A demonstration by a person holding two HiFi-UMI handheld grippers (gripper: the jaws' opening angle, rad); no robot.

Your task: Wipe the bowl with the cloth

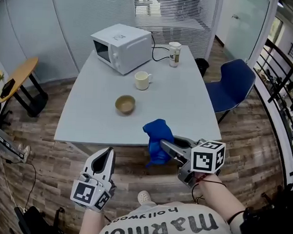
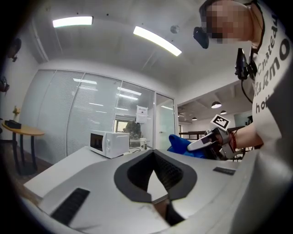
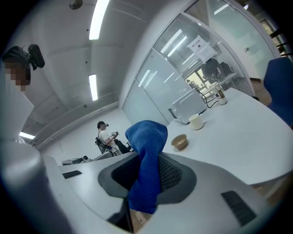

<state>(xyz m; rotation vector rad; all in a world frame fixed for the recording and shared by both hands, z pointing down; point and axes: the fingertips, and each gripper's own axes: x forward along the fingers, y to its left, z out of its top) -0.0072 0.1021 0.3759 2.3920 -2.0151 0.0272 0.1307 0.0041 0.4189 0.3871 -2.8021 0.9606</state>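
Note:
A small tan bowl [image 1: 125, 104] [image 3: 179, 141] stands upright near the middle of the grey table [image 1: 186, 109]. My right gripper [image 1: 166, 146] [image 3: 149, 157] is shut on a blue cloth [image 1: 157, 138] [image 3: 146, 160], which bunches above the jaws and hangs below them, just off the table's near edge. My left gripper [image 1: 105, 157] [image 2: 154, 154] is shut with nothing between its fingers, held over the floor short of the table's front edge. In the left gripper view the cloth [image 2: 180, 143] and the right gripper [image 2: 205, 142] show at the right.
On the table beyond the bowl are a cream mug [image 1: 142, 80], a white microwave [image 1: 122, 46] with its cord, and a lidded cup [image 1: 175, 54]. A blue chair [image 1: 234, 87] stands at the table's right, a small wooden side table [image 1: 18, 78] at the left.

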